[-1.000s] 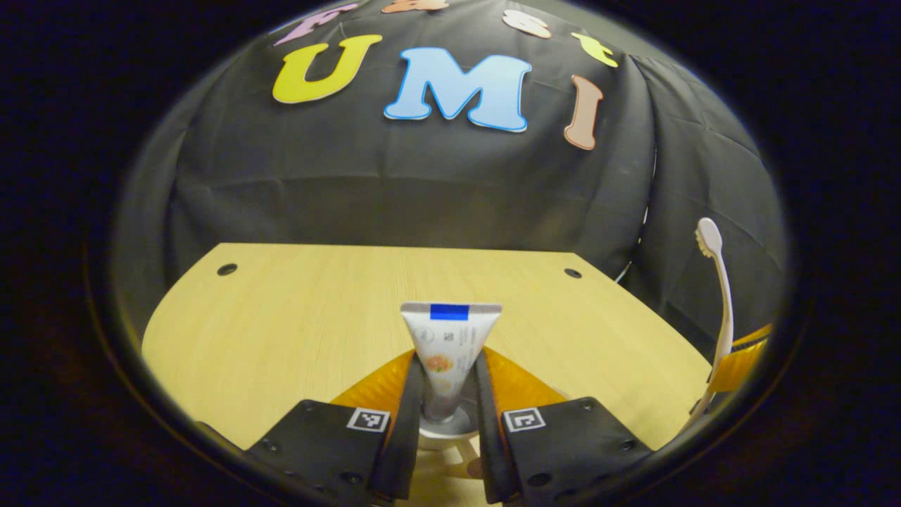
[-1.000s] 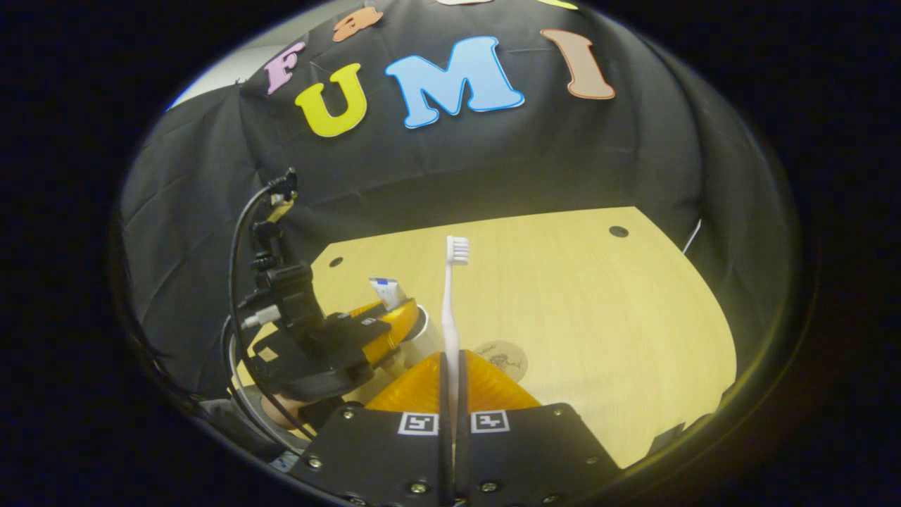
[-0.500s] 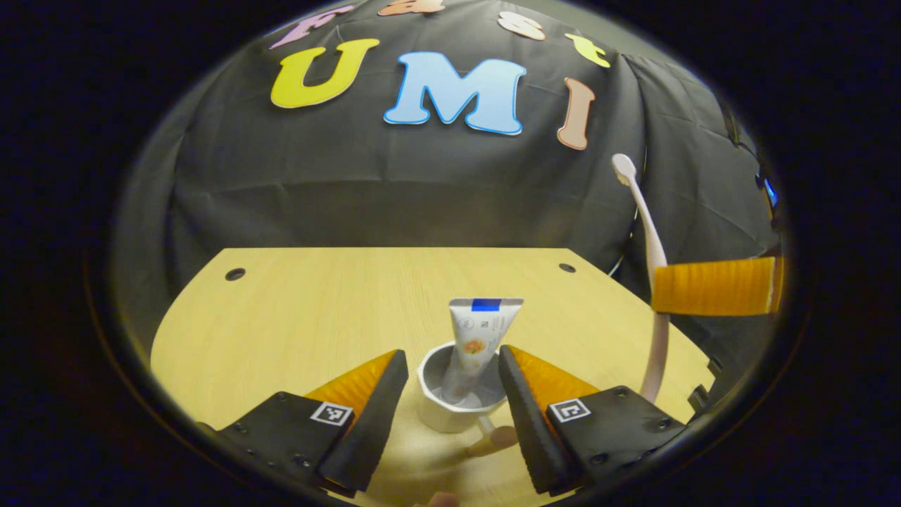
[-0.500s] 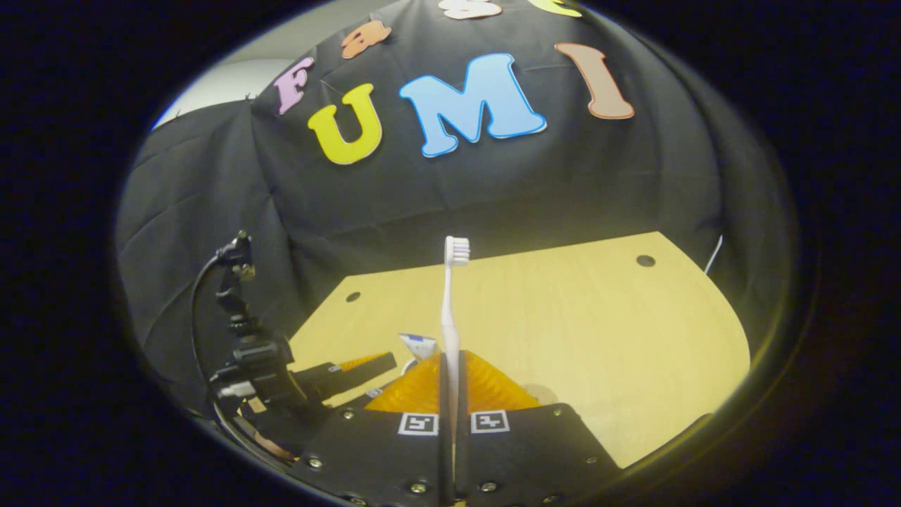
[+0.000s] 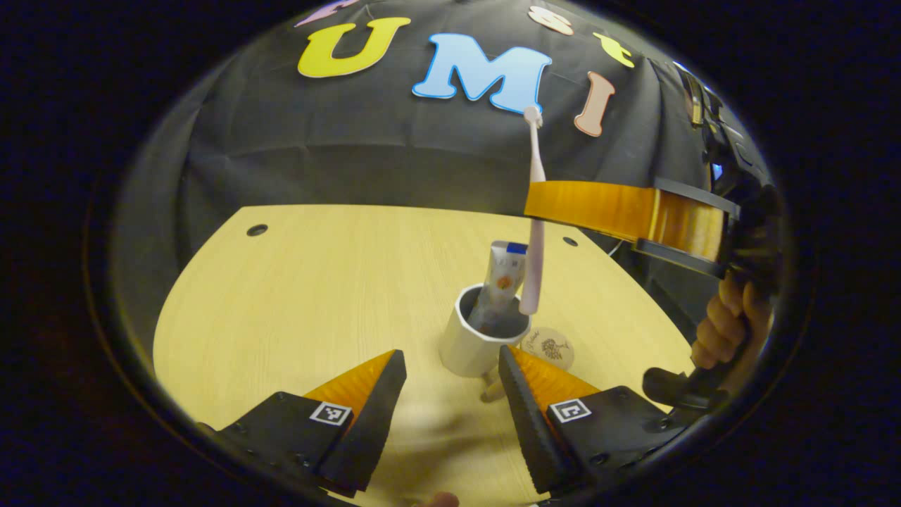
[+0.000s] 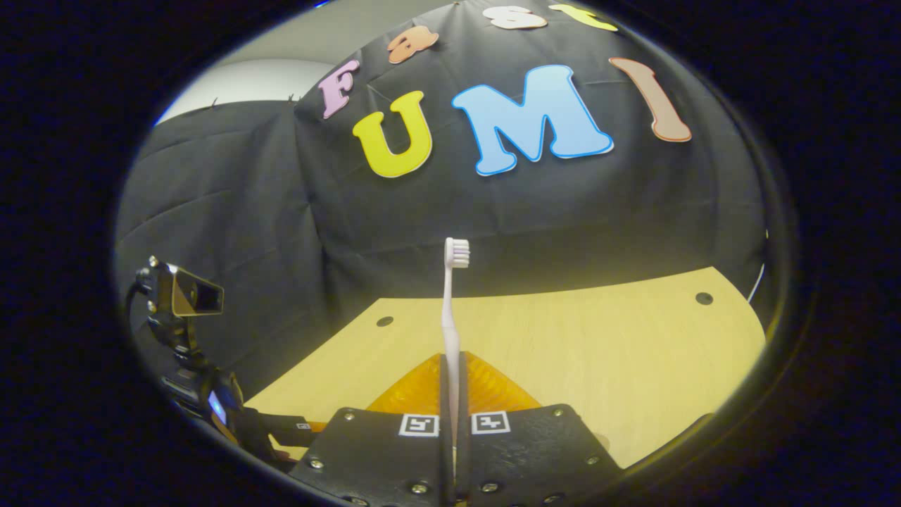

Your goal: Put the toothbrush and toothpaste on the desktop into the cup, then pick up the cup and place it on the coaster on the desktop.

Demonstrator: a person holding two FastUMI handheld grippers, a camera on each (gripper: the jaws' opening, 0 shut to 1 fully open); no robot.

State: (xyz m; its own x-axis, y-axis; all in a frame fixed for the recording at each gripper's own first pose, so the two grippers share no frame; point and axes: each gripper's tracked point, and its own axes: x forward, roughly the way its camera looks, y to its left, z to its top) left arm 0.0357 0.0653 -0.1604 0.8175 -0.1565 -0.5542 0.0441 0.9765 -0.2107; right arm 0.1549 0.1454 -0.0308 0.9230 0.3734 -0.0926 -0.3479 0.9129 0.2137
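The left tongs [image 5: 450, 366] stand wide apart and hold nothing, low over the bench [image 5: 303, 282]. Just ahead of their tips stands the white cup [image 5: 479, 338], with the toothpaste [image 5: 501, 278] leaning upright inside it. The right tongs [image 6: 451, 373] are clamped on the handle of the toothbrush [image 6: 450, 310], bristles up; in the left gripper view they come in from the right, a hand [image 5: 725, 324] behind them, and the brush's lower end hangs at the cup's far rim. The round coaster [image 5: 550, 346] lies on the bench just beside the cup.
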